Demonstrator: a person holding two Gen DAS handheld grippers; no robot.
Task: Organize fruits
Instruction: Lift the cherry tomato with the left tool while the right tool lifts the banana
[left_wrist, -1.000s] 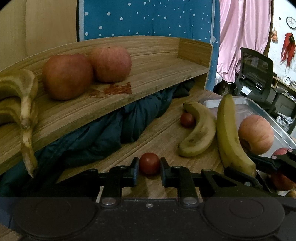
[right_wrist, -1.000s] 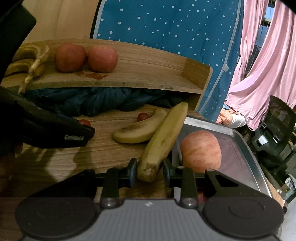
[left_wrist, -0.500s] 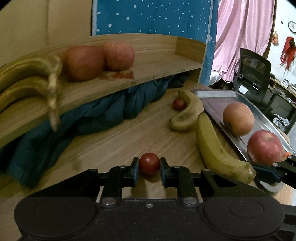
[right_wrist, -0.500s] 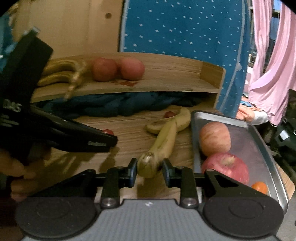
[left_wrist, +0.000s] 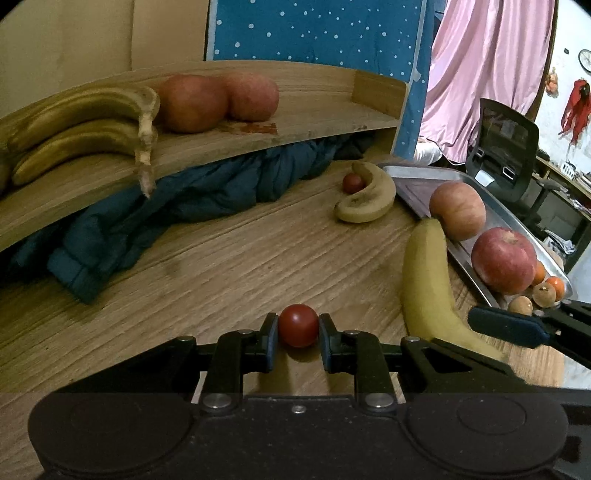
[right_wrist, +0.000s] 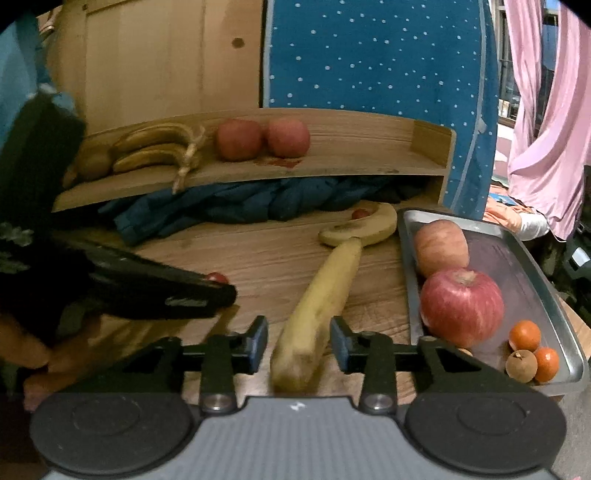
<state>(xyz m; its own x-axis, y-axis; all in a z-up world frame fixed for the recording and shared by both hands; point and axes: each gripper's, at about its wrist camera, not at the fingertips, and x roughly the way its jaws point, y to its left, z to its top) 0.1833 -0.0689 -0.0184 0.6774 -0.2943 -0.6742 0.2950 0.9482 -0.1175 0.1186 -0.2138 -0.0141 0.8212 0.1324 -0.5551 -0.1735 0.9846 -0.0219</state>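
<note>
My left gripper (left_wrist: 297, 334) is shut on a small red cherry tomato (left_wrist: 297, 325) just above the wooden table (left_wrist: 221, 273). My right gripper (right_wrist: 298, 343) is open, its fingers either side of the near end of a long yellow banana (right_wrist: 321, 306) that lies on the table; the banana also shows in the left wrist view (left_wrist: 424, 288). A second, curved banana (left_wrist: 365, 199) lies further back with another cherry tomato (left_wrist: 352, 183) against it. On the wooden shelf (left_wrist: 295, 129) sit two apples (left_wrist: 192, 103) and a bunch of bananas (left_wrist: 85, 125).
A metal tray (right_wrist: 532, 280) at the right holds two apples (right_wrist: 461, 306), small orange fruits (right_wrist: 524, 334) and a brown fruit. A dark blue garment (left_wrist: 166, 199) is bunched under the shelf. A blue dotted board, pink curtain and office chair (left_wrist: 506, 147) stand behind.
Both grippers have pulled back from the shelf. My right gripper has opened and let go of the long banana, which now lies on the table. The left stays shut on the tomato.
</note>
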